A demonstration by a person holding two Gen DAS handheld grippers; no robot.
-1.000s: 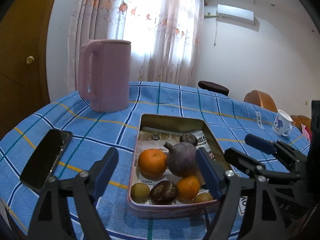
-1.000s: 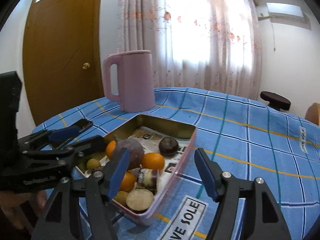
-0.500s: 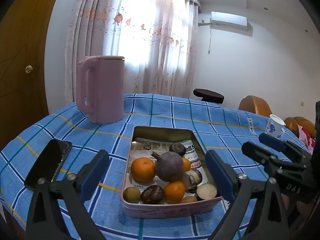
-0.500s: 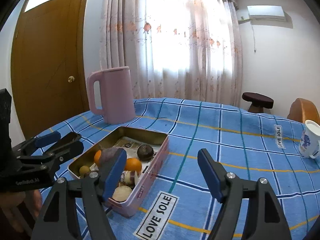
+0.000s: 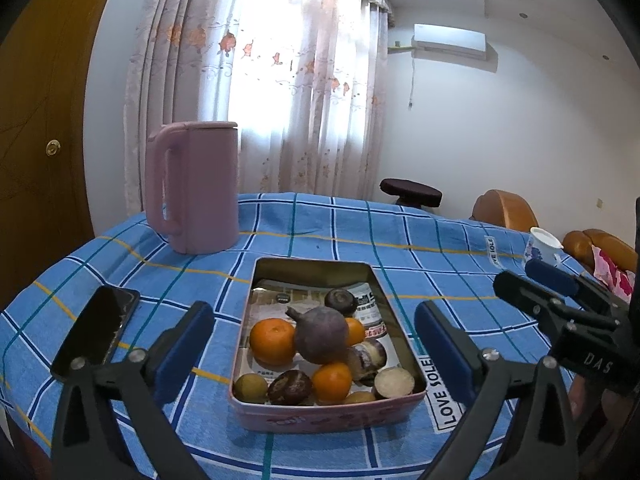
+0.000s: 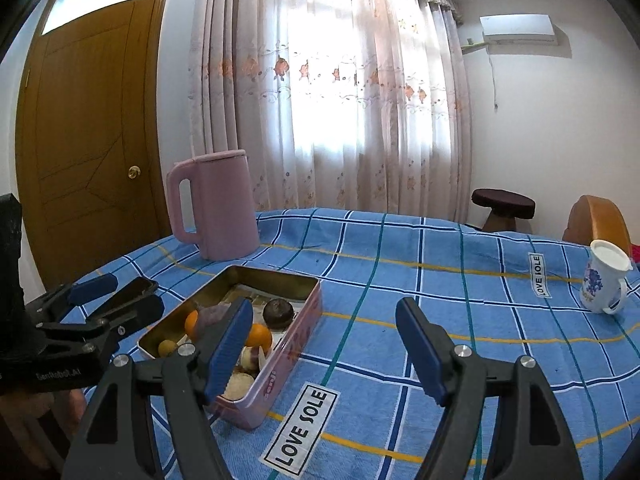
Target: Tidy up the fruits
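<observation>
1. Presently, fruit stock: all visible fruit lies inside the pink tin (image 5: 325,416) on the blue checked tablecloth (image 5: 440,248). None shows loose on the cloth in either view.
2. Contents, left wrist view: one large mandarin (image 5: 273,341); one purple bulb-shaped fruit (image 5: 322,340) resting on top of the pile; a smaller orange (image 5: 332,383) near the front wall; a dark round fruit (image 5: 341,301) toward the back; a dark brown fruit (image 5: 289,387); a small greenish-yellow fruit (image 5: 250,387); a cut pale piece (image 5: 394,382) in the front right corner. Items crowd the near half; the far half shows only printed paper lining.
3. Left gripper (image 5: 314,352): jaws have just been opening and stand spread wide, nothing between the pads, held back from the tin with the tin framed between its fingers.
4. Right gripper (image 6: 324,346): jaws have just been opening too, released and empty, to the right of the tin over bare cloth.
5. Bystanders: pink jug (image 5: 192,188), black phone (image 5: 96,332), white patterned cup (image 6: 606,282); all apart from the tin.
6. Status, as judged: gathering appears complete, with both tools empty and clear of the tin. Any remaining work would be tidying within the tin; no lid is in view.
</observation>
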